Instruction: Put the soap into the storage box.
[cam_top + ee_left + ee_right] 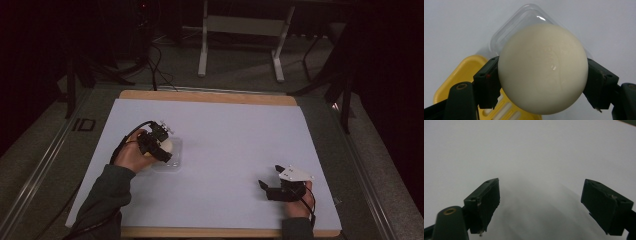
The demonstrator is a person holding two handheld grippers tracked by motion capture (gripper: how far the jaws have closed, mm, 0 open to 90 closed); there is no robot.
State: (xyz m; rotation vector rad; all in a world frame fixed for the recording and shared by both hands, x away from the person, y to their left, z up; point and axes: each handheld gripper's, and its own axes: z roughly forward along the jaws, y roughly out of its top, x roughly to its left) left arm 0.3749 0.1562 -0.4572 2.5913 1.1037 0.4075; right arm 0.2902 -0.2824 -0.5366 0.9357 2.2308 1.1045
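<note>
Now we see our left gripper (543,82) clamped on a smooth cream-white ball (543,67), held over a clear plastic tray (506,32) beside a yellow slotted plastic tray (461,72) on the white table sheet (235,145). Our right gripper (541,205) rests wide open, holding nothing.

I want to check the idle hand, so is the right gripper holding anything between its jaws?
No, in the right gripper view the right gripper has its jaws spread wide apart with just the white table surface between them.
</note>
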